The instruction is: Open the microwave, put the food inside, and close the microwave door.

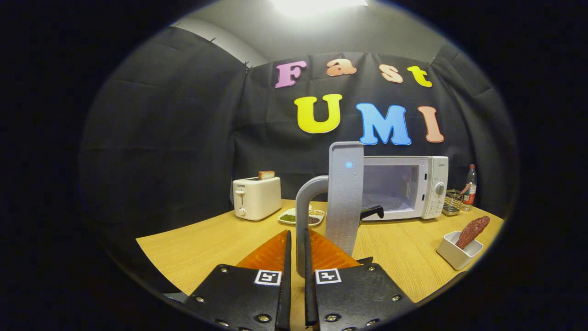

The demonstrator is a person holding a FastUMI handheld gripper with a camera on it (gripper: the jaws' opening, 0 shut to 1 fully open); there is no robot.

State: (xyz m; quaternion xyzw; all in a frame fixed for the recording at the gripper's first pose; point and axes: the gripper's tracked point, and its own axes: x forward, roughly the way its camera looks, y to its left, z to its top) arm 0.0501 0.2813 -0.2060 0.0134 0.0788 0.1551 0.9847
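While the microwave [404, 191] stands at the back of the table [206, 243] with its door [345, 197] swung wide open, edge-on toward the camera, the gripper [296, 257] has its fingers drawn close together on the grey door handle [304, 216], which runs down between them; both fingers appear to press on it, one from each side. A small blue light glows near the top of the door's edge. Beyond the door the white cavity is lit and open, with a black handle-like part [373, 212] jutting out at its lower front. To the right of the fingers, near the table's edge, a white dish [458, 250] holds the food [473, 231], a reddish-brown piece leaning out of it, well apart from the microwave. Left of the door stands a white toaster [256, 197] with a slice of bread [266, 174] poking from its slot, and a plate [301, 216] of grains lies beside it. Right of the microwave stand a wire rack [452, 202] and a bottle [470, 185].
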